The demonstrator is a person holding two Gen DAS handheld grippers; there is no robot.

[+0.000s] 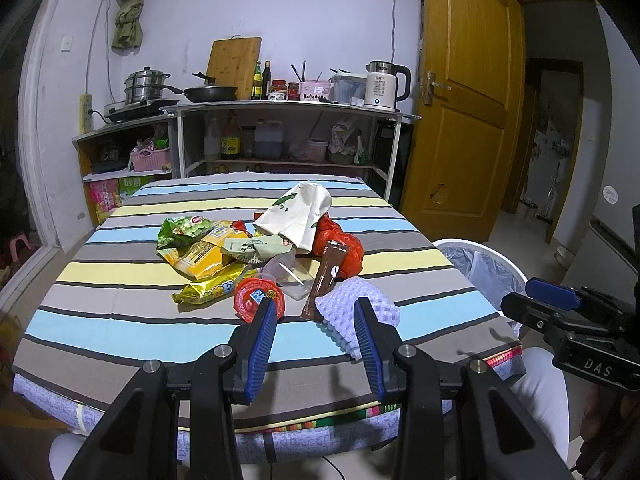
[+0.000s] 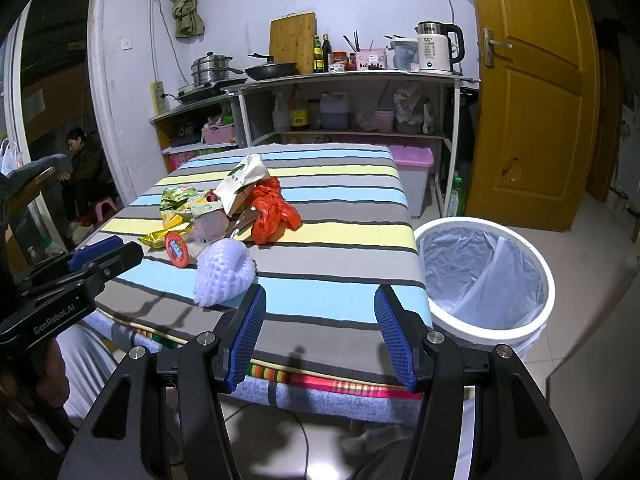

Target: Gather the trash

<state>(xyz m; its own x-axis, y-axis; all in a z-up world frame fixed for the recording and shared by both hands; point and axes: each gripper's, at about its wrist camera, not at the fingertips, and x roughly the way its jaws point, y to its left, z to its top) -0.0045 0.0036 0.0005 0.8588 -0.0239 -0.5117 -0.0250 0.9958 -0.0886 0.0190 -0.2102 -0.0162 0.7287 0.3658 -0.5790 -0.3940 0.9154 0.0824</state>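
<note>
Left gripper (image 1: 316,312) is hovering with jaws apart, gripping nothing; foam net (image 1: 356,304) is lying just past its tips, red lid (image 1: 259,298) beside it. Right gripper (image 2: 320,300) is gaping wide, empty, over bare striped table (image 2: 340,240). Wrapper pile (image 1: 208,256) is sitting beyond; lined trash bin (image 2: 484,272) is standing right of table.

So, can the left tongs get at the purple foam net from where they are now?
Probably yes. The left tongs stand open and empty, and the purple foam net lies nearest them at the front of the trash pile, with nothing on top or in front of it.
</note>
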